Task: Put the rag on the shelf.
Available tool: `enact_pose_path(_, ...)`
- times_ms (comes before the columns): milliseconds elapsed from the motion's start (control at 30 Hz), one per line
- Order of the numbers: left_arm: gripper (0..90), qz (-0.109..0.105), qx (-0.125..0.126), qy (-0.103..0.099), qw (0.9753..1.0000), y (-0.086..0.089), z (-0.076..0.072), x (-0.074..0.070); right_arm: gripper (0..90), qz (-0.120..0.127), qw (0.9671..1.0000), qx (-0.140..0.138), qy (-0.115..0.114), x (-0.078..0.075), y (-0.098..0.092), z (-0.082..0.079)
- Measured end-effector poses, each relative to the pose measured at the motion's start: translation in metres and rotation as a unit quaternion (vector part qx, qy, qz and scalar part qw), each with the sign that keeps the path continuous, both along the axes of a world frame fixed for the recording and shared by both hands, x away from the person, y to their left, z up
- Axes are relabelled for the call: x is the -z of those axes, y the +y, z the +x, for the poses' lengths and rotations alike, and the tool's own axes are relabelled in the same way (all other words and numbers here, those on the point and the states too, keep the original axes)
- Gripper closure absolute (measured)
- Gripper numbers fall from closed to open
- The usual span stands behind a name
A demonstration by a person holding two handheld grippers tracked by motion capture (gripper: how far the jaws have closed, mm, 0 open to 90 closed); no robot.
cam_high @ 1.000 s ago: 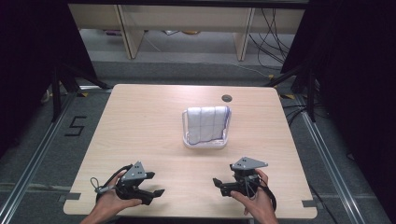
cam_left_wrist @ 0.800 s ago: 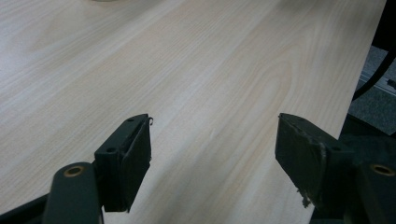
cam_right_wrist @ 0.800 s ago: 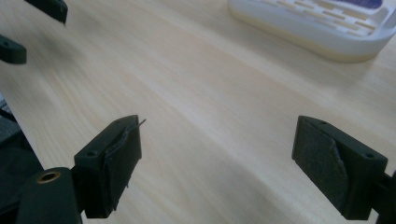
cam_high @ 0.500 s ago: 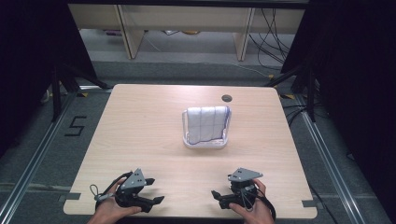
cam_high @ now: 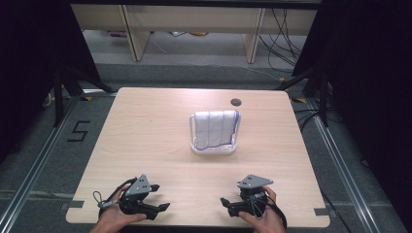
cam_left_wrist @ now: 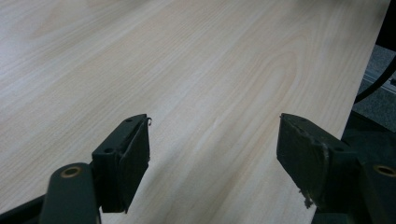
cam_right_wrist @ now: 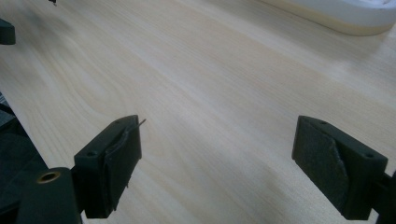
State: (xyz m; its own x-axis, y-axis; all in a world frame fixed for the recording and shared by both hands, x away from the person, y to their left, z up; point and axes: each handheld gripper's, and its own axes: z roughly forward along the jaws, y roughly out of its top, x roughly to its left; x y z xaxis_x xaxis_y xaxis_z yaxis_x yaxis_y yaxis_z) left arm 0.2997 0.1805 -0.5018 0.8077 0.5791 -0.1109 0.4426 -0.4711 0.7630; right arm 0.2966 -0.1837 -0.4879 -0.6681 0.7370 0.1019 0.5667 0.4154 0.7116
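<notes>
Both the left gripper [cam_high: 163, 207] and the right gripper [cam_high: 224, 201] have drawn back to the bottom edge of the surface [cam_high: 145, 136], jaws wide open and empty, well apart from the folded towel [cam_high: 214, 127] in its white tray [cam_high: 214, 149] at frame centre, so the work looks finished.

"5" on the floor [cam_high: 79, 131]
</notes>
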Motion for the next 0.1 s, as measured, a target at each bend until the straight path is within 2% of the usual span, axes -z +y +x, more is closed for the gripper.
enact_pose_path(33, 24.7, -0.004, -0.001, -0.002, 1.0000, -0.0002, 0.0001, 0.0003, 16.7, 0.001, 1.0000, 0.003, 0.005, -0.0006, 0.0001, -0.0004)
enact_pose_path(67, 24.6, 0.009, 0.004, -0.005, 0.9999, 0.0015, 0.0013, -0.0003, 16.6, -0.002, 1.0000, -0.001, -0.001, 0.0000, -0.0003, 0.0003)
enact_pose_path(100, 24.6, 0.009, 0.004, -0.005, 0.9999, 0.0015, 0.0013, -0.0003, 16.7, 0.000, 1.0000, 0.001, 0.003, -0.0001, 0.0004, -0.0003)
